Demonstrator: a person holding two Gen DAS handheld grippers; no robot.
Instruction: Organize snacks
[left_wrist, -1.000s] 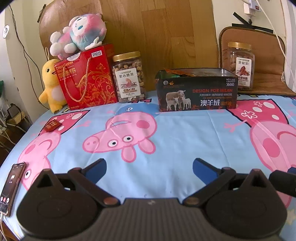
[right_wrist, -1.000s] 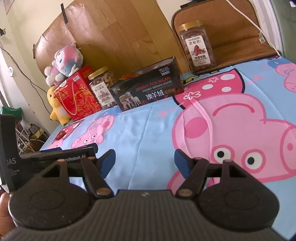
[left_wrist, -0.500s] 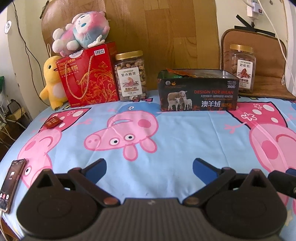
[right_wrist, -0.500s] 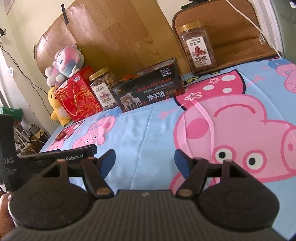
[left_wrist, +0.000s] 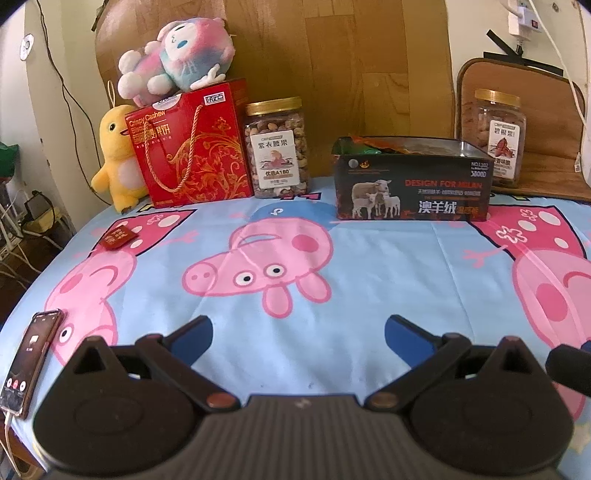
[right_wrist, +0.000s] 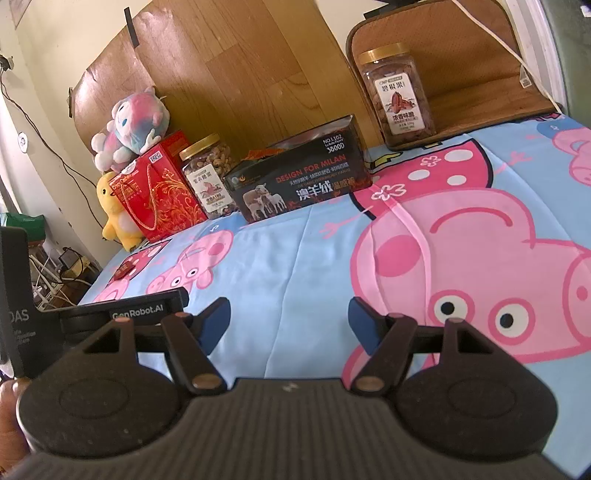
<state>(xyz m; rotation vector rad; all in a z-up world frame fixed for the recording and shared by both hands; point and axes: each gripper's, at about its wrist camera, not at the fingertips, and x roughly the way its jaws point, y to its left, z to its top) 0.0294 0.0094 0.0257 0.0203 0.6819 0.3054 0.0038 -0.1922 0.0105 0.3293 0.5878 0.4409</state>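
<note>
A black open box (left_wrist: 413, 184) with snack packets inside stands at the back of the bed; it also shows in the right wrist view (right_wrist: 299, 177). A nut jar (left_wrist: 276, 147) (right_wrist: 208, 173) stands left of it beside a red cashew gift box (left_wrist: 190, 147) (right_wrist: 159, 192). A second nut jar (left_wrist: 496, 140) (right_wrist: 397, 92) stands at the back right. A small red packet (left_wrist: 119, 238) (right_wrist: 123, 271) lies on the sheet at left. My left gripper (left_wrist: 297, 332) is open and empty above the sheet. My right gripper (right_wrist: 290, 319) is open and empty.
A pink plush (left_wrist: 177, 59) sits on the red box and a yellow duck plush (left_wrist: 116, 158) stands beside it. A phone (left_wrist: 27, 362) lies at the bed's left edge. The left gripper's body (right_wrist: 92, 317) shows at left in the right wrist view.
Both grippers have moved slightly nearer the snacks at the back, with the views tilting up a little. Both stay open and empty.
</note>
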